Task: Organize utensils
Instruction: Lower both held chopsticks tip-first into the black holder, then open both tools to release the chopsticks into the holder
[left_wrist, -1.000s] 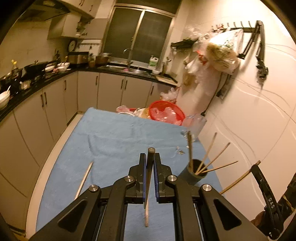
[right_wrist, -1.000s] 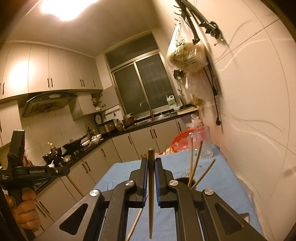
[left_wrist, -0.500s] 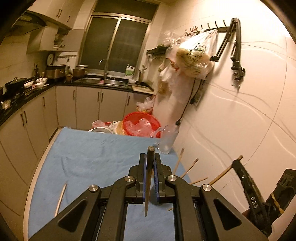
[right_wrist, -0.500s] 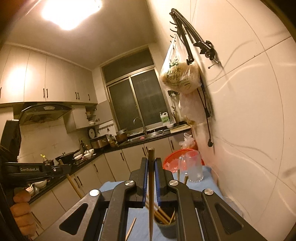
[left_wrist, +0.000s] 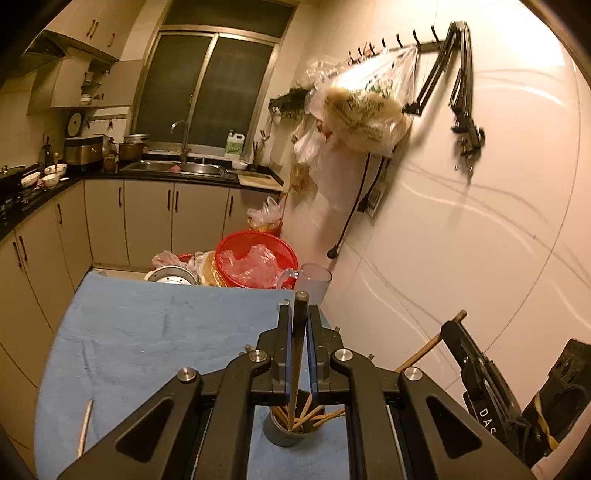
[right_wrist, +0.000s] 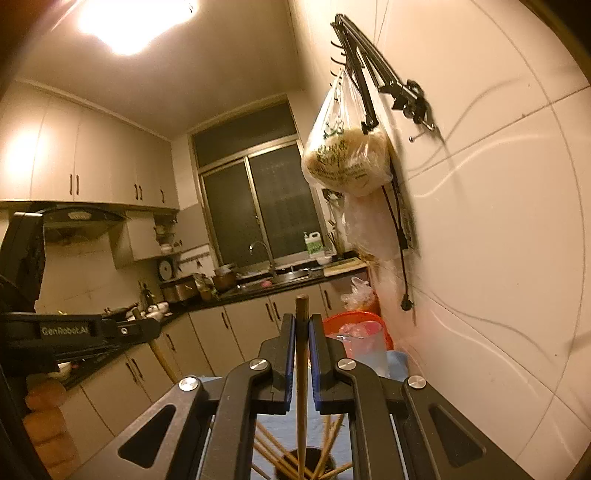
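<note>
Jaws of each gripper, left (left_wrist: 298, 325) and right (right_wrist: 302, 328), are clamped on a chopstick (left_wrist: 295, 373); cup (left_wrist: 291, 430) apparently lies at 6 o'clock.

Right gripper (right_wrist: 302, 354) clamped on a single upright chopstick (right_wrist: 301, 398), lower end above a dark holder (right_wrist: 310, 461) of splayed chopsticks. Left gripper (right_wrist: 144, 330) at left edge, gripping another chopstick (right_wrist: 162, 360). Beyond: clear jug (right_wrist: 365, 350), red basket (right_wrist: 354, 319), bag (right_wrist: 345, 155) hung on wall.
</note>
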